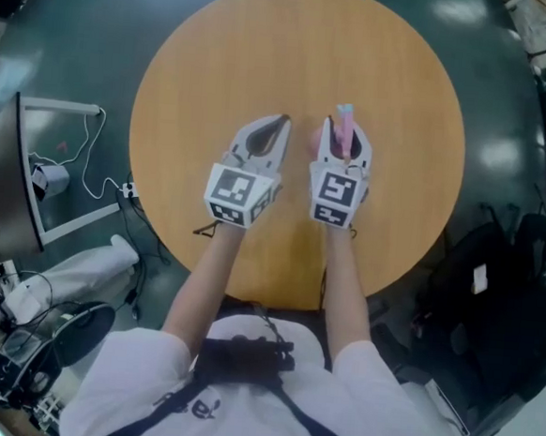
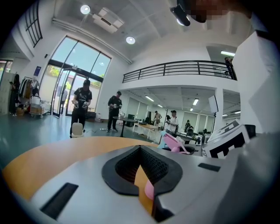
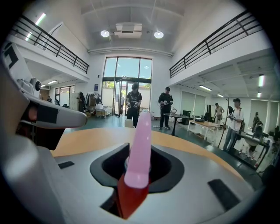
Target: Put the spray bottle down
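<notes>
Over the round wooden table (image 1: pixel 305 46) I hold both grippers side by side, above its middle. My right gripper (image 1: pixel 345 133) is shut on the spray bottle (image 1: pixel 343 119), whose pink head with a light blue tip sticks up between the jaws. In the right gripper view the pink part of the spray bottle (image 3: pixel 141 144) rises out of the gripper (image 3: pixel 138 153), with a red part below it. My left gripper (image 1: pixel 282 121) holds nothing, and its jaw tips meet in a point. The left gripper view shows that gripper (image 2: pixel 140 148) and, to its right, the bottle's pink head (image 2: pixel 175 143).
A grey desk with a white cable (image 1: pixel 41 175) stands on the left of the floor. Black chairs and bags (image 1: pixel 501 306) are on the right. Several people (image 2: pixel 81 105) stand far off in the hall, beside other tables (image 3: pixel 205 124).
</notes>
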`<state>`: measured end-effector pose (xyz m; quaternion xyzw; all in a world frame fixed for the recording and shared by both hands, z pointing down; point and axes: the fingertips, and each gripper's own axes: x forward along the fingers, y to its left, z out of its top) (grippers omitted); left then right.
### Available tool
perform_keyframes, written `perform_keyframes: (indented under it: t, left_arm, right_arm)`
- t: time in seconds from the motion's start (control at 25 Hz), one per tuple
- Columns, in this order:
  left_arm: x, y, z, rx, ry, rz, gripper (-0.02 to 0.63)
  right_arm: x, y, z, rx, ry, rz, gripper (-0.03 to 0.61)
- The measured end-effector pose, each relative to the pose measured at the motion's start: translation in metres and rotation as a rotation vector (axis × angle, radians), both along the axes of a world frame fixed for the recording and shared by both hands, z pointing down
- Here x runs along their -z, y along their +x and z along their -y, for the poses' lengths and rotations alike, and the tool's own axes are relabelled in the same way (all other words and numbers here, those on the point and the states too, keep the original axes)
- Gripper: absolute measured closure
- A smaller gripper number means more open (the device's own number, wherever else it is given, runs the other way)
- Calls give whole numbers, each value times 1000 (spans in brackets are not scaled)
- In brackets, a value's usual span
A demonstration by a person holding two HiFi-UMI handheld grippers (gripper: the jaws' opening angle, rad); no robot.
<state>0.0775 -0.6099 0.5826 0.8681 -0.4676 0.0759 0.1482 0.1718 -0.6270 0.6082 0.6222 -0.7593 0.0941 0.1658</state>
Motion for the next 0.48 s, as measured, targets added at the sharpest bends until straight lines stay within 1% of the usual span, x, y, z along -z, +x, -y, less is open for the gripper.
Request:
perform_keyframes:
  t: [0.16, 0.4, 0.48]
  left_arm:
    - [-6, 1, -3, 10, -12, 1, 602]
    - [-15, -5, -8, 19, -34, 3, 601]
    - [-19, -5, -12, 20, -43, 5, 601]
  right_arm:
    - [-10, 0, -5, -2, -6, -6, 437]
    - [-15, -11, -8, 33, 41, -55, 436]
    - [-14, -11, -8, 33, 35, -62, 436]
